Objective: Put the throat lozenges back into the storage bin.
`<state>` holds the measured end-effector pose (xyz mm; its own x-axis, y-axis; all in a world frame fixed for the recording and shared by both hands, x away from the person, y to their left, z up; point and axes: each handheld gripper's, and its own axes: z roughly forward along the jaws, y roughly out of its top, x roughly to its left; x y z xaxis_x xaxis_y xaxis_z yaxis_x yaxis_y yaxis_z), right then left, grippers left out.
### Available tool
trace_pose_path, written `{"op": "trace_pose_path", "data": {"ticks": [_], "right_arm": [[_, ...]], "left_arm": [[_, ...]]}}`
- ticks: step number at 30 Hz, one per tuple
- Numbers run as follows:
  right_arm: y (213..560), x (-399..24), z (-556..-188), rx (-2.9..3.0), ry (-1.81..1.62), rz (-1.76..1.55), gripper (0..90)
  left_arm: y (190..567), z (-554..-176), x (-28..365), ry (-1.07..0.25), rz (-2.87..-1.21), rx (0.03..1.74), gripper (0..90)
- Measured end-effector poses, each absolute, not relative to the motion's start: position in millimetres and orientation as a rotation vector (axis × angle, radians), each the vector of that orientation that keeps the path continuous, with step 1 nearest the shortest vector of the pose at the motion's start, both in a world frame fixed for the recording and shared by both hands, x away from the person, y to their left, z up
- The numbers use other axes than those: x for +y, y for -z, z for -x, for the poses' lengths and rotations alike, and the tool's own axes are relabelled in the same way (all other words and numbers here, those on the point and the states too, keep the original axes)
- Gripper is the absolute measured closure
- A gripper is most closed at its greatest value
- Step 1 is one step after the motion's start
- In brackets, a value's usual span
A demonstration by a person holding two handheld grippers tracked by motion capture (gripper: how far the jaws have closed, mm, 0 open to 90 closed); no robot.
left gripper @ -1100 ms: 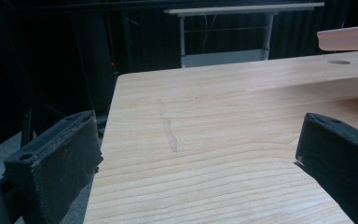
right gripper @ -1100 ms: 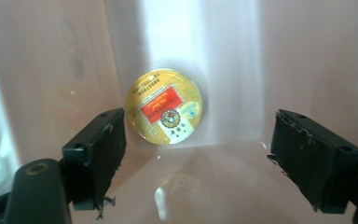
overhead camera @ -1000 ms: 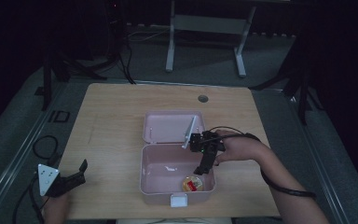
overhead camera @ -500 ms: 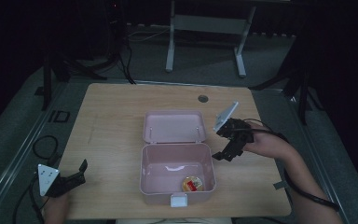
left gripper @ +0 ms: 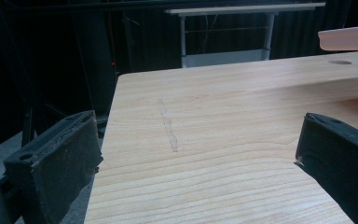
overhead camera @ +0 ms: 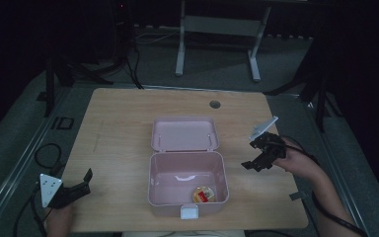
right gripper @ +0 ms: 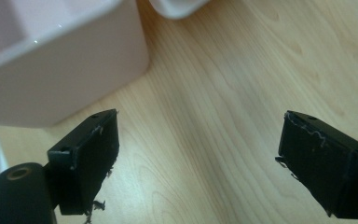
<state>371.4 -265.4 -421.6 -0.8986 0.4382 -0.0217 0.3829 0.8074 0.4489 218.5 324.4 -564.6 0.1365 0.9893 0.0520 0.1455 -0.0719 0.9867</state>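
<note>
Your right claw [overhead camera: 257, 161] hangs released beside the open pink lunch box [overhead camera: 187, 185]; your left claw [overhead camera: 74, 187], also released, rests at the desk [overhead camera: 123, 123] edge.

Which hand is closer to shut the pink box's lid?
Probably the right. The right gripper is open just beside the pink box and its lid; the left gripper sits off at the table's corner.

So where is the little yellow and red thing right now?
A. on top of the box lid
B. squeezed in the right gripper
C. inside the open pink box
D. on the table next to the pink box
C: in the high view, the yellow and red thing lies on the floor of the open pink box, near its front right corner, while the right gripper is open beside the box.
</note>
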Motion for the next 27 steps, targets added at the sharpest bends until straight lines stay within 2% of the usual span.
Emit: {"op": "trace_pose_path", "data": {"ticks": [15, 27], "right_arm": [[511.3, -316.3, -370.6, 2.592, -0.931, -0.999, 11.7], [539.1, -349.2, -352.8, 2.337, -0.986, -1.144, 11.3]], "left_arm": [[564.4, -219.0, 324.0, -1.079, -1.432, 1.188, 0.4], [564.4, -219.4, 324.0, -1.077, -1.433, 1.189, 0.3]]}}
